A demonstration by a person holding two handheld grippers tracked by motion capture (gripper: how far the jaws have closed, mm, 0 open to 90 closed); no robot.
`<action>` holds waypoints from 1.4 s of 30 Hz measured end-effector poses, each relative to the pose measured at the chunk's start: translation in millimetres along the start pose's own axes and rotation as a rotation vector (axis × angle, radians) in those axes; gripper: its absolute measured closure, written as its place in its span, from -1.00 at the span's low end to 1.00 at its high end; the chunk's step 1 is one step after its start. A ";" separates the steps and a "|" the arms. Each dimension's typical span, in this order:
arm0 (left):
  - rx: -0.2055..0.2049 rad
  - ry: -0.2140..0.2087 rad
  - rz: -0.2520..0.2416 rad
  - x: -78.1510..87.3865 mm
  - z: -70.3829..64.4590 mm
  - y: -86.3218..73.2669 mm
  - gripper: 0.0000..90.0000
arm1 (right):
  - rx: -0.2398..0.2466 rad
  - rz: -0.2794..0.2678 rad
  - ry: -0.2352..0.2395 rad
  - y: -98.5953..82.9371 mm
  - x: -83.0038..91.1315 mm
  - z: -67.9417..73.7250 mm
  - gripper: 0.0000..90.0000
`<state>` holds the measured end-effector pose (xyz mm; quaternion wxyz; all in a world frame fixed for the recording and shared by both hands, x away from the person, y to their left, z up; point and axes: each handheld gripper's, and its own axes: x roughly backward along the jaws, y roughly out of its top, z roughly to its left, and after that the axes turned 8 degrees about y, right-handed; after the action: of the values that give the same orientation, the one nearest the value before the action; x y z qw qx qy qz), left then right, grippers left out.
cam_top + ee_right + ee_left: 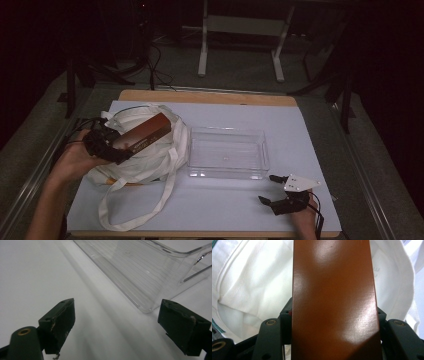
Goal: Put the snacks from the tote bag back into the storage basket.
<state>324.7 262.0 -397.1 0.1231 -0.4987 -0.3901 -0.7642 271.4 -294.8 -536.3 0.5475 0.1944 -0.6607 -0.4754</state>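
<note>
Glossy brown rectangular box [144, 134] sits clamped in the left hand-held gripper [114, 148] above the crumpled white cloth bag [150, 160]; the right hand-held gripper [272, 189] gapes wide beside the clear plastic tray [227, 172].

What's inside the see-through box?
Nothing. The clear plastic box looks empty; the white table cover shows through its bottom. The brown box is above the white cloth bag, held in the left gripper. The bag's inside is hidden.

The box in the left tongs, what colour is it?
Glossy reddish brown. The box shows best in the left gripper view, clamped in the left tongs.
</note>
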 end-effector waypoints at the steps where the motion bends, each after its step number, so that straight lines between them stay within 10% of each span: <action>1: 0.000 -0.005 -0.006 0.8 0.0 0.3 -0.03 | 0.000 0.000 0.000 0.0 0.0 0.0 -0.68; 42: -0.176 -0.044 -0.051 5.3 -22.2 45.3 -0.03 | -0.001 -0.001 0.003 0.0 -0.2 -0.2 -0.68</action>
<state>333.6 216.9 -375.5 0.0506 -0.5140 -0.3367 -0.7873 271.7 -294.7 -536.4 0.5483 0.1950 -0.6595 -0.4757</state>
